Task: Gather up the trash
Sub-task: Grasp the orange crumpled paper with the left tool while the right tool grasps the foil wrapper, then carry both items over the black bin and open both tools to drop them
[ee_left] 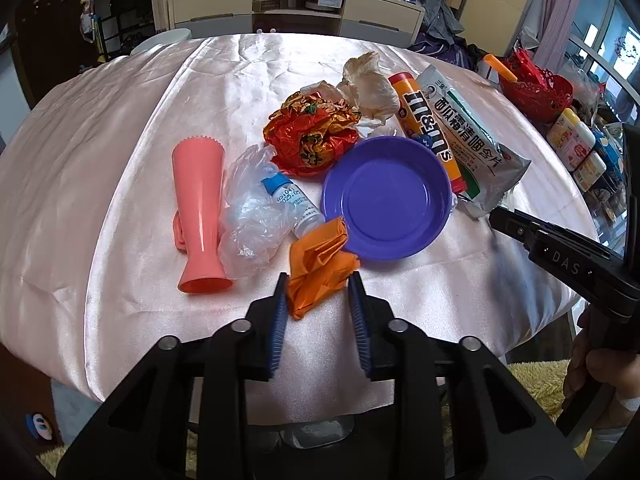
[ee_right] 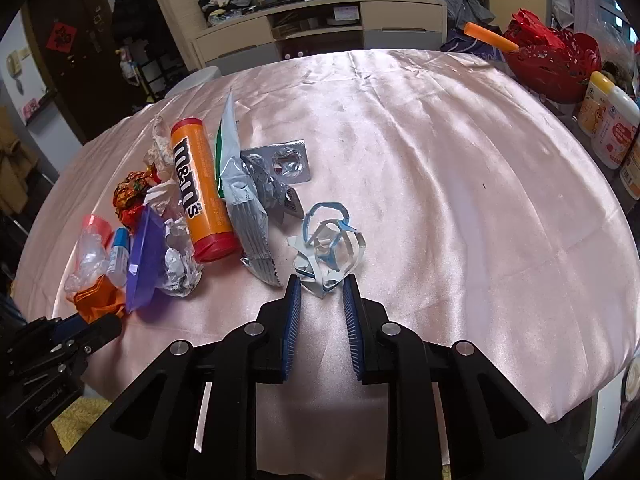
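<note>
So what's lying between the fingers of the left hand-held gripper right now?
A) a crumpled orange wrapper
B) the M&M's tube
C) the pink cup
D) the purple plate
A: in the left wrist view the crumpled orange wrapper sits between the blue pads of the left hand-held gripper, just in front of the purple plate.

We see the left gripper (ee_left: 318, 280) low over a table under shiny pink satin cloth (ee_left: 120, 128), blue ribbed pads either side of a crumpled orange paper scrap (ee_left: 316, 264), touching its edges. Just behind: a round purple plastic dish (ee_left: 388, 196), a small blue-capped dropper bottle (ee_left: 288, 204) on crinkled clear plastic film (ee_left: 248, 220), a salmon-pink plastic vase (ee_left: 200, 216) on its side. The right gripper (ee_left: 560, 256) enters at right.
</note>
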### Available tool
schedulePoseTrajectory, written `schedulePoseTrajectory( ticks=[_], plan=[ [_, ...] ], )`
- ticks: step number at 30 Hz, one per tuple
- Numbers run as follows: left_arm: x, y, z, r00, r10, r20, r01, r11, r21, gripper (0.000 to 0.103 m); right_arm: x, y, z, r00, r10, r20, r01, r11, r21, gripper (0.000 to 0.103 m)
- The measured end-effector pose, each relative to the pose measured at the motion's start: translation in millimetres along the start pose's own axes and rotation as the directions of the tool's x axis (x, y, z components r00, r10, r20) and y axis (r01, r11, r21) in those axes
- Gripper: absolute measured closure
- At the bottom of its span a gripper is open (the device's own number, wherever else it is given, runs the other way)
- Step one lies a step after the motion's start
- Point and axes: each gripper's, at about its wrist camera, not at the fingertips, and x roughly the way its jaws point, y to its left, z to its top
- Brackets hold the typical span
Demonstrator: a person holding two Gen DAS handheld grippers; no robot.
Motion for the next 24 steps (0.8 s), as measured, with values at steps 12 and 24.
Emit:
schedulePoseTrajectory(
  ticks=[12, 24],
  plan=[
    [-20, -2, -28, 1.000, -0.002, 0.010, 0.002, 1.000, 0.028, 0.091, -28, 5, -33, 1.000, -0.013, -0.020, 0.012, 0.999, -0.037, 0.082],
    [-67, -1, -75, 0.999, -0.028, 0.033, 0.027, 0.998, 0.049, 0.093, -73, 41, -83, 0.992, 0.119, -0.045, -0.123, 0.987, -0.103, 0.082]
  ],
)
